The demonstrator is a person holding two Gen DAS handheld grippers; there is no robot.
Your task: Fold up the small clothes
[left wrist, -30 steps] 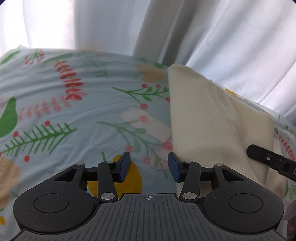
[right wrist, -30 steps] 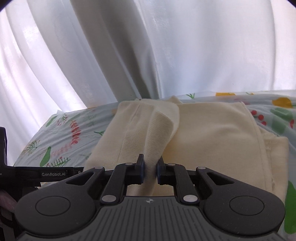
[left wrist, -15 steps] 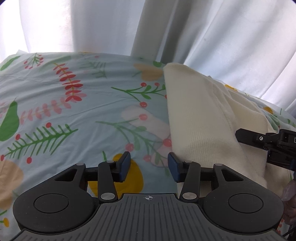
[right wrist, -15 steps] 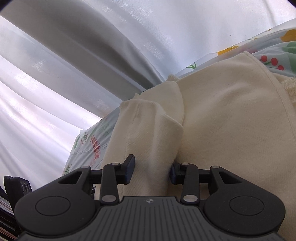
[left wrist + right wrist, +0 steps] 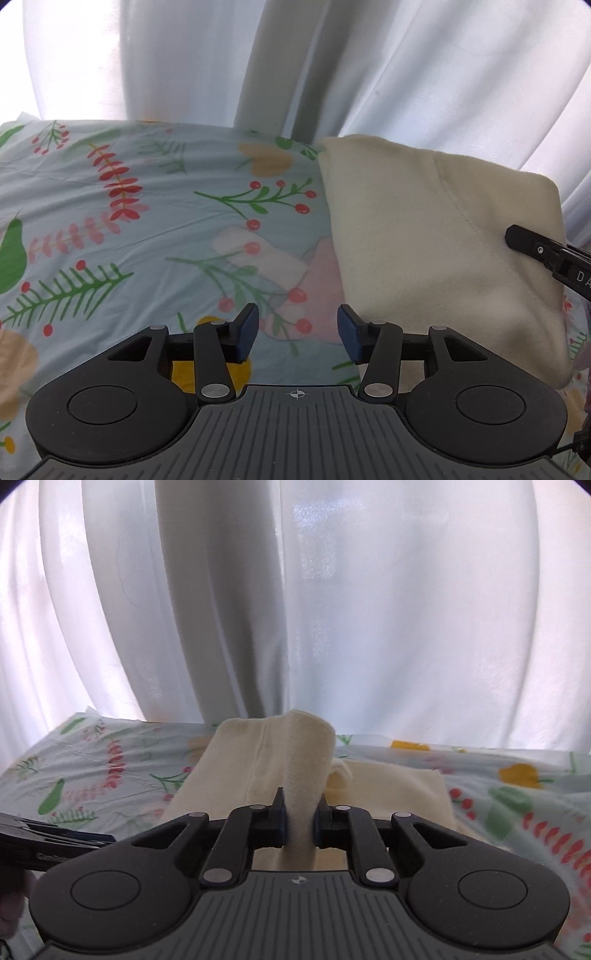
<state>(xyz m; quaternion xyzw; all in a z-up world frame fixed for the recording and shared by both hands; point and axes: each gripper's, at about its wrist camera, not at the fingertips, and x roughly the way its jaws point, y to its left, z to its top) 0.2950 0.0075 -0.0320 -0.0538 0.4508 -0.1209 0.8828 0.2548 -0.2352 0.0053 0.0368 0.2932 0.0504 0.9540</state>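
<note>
A cream knit garment (image 5: 424, 236) lies on the floral sheet (image 5: 129, 221), at the right in the left wrist view. My left gripper (image 5: 297, 334) is open and empty, low over the sheet just left of the garment's near edge. My right gripper (image 5: 299, 821) is shut on a raised fold of the cream garment (image 5: 303, 760) and lifts it above the flat part (image 5: 399, 790). The right gripper's tip (image 5: 532, 247) shows against the garment's right side in the left wrist view.
White curtains (image 5: 295, 609) hang close behind the far edge of the bed. The floral sheet (image 5: 517, 794) stretches left and right of the garment. The left gripper's body (image 5: 48, 845) enters the right wrist view at the lower left.
My right gripper opened half a second ago and has now shut again on a fold of the garment and raised it. My left gripper stayed open and nearly still.
</note>
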